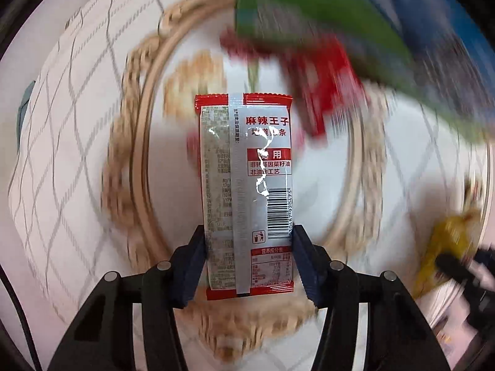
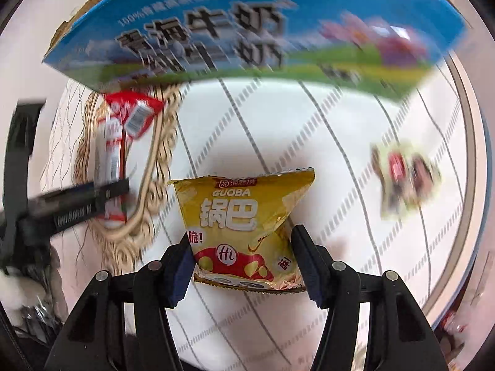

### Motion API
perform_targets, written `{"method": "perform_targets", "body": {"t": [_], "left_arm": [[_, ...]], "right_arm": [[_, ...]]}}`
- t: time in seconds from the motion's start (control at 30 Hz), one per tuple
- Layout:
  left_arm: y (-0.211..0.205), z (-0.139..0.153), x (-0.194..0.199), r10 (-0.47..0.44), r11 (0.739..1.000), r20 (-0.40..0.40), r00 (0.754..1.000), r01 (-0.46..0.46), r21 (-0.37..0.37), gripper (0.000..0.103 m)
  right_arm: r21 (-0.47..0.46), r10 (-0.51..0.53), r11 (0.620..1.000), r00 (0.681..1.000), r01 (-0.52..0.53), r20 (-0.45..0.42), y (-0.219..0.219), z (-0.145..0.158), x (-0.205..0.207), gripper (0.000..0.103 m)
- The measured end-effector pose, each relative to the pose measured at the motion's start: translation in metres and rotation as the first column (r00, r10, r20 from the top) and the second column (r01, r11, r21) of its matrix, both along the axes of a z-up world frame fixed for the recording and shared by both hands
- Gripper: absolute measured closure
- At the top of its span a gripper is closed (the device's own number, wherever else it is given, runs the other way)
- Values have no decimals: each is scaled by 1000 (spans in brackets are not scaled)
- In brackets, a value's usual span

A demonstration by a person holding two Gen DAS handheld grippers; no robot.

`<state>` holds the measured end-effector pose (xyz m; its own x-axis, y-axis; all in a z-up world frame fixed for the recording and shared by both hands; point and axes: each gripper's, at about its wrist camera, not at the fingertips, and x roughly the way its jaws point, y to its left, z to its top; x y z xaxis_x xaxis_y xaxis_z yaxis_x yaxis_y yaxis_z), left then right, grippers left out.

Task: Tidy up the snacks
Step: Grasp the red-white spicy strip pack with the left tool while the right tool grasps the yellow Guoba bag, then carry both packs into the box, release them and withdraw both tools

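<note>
My left gripper [image 1: 249, 241] is shut on a red and silver spicy-strip packet [image 1: 246, 185], held back side up above a round plate with a beige ornate rim [image 1: 136, 142]. Another red packet [image 1: 321, 80] lies blurred on the plate's far side. My right gripper [image 2: 243, 244] is shut on a yellow Guoba crisp bag [image 2: 244, 216], held over the white checked cloth [image 2: 324, 160]. In the right wrist view the left gripper [image 2: 102, 191] with its packet [image 2: 109, 142] shows at the left over the plate [image 2: 154, 167]. The yellow bag also shows in the left wrist view [image 1: 445, 241].
A blue and green milk carton box [image 2: 247, 24] stands at the back; it also shows in the left wrist view [image 1: 340, 15]. A small blurred snack packet [image 2: 405, 179] lies on the cloth to the right. The round table's edge [image 2: 470, 154] curves along the right.
</note>
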<state>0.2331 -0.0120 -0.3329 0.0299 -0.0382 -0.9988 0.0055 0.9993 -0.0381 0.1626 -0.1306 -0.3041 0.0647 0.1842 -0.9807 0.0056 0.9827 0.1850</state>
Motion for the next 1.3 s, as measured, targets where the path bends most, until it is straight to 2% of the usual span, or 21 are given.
{"method": "perform_targets", "body": {"t": [0.1, 0.17, 0.23, 0.37, 0.47, 0.6, 0.63, 0.8, 1.03, 1.17, 1.3], "left_arm": [[-10, -2, -50, -51, 999, -54, 997, 50, -21, 51], [-14, -3, -68, -60, 997, -72, 996, 57, -47, 51], [-17, -9, -76, -66, 997, -70, 995, 64, -39, 48], [-9, -30, -63, 5, 997, -113, 994, -14, -74, 46], [1, -32, -55, 49, 994, -105, 993, -59, -91, 45], [21, -24, -37, 58, 996, -61, 996, -62, -70, 45], [23, -20, -37, 52, 997, -48, 997, -55, -57, 50], [1, -4, -42, 18, 999, -11, 1000, -18, -32, 57], [0, 37, -42, -14, 997, 42, 999, 17, -76, 59], [-6, 85, -36, -28, 989, 102, 994, 43, -144, 59], [-17, 138, -17, -50, 975, 185, 982, 88, -204, 59]], "right_arm": [[26, -5, 1000, 998, 6, -56, -8, -4, -27, 41], [17, -8, 1000, 997, 9, -75, -11, -9, -41, 41], [14, -22, 1000, 997, 23, -75, -12, -13, -49, 40], [5, -65, 998, 997, 66, -48, -15, -17, -47, 39], [-23, -62, 998, 998, 62, -14, -16, -13, -44, 39], [-24, -62, 998, 998, 62, -1, -13, -13, -39, 39], [-22, -63, 998, 998, 63, 0, -12, -15, -39, 39], [2, -59, 998, 998, 58, 14, -13, -13, -43, 43], [77, -28, 997, 997, 23, 66, -15, 22, -50, 45], [153, -35, 988, 993, 18, 112, -26, 61, -46, 46], [166, -27, 986, 978, -7, 205, -32, 109, -27, 46]]}}
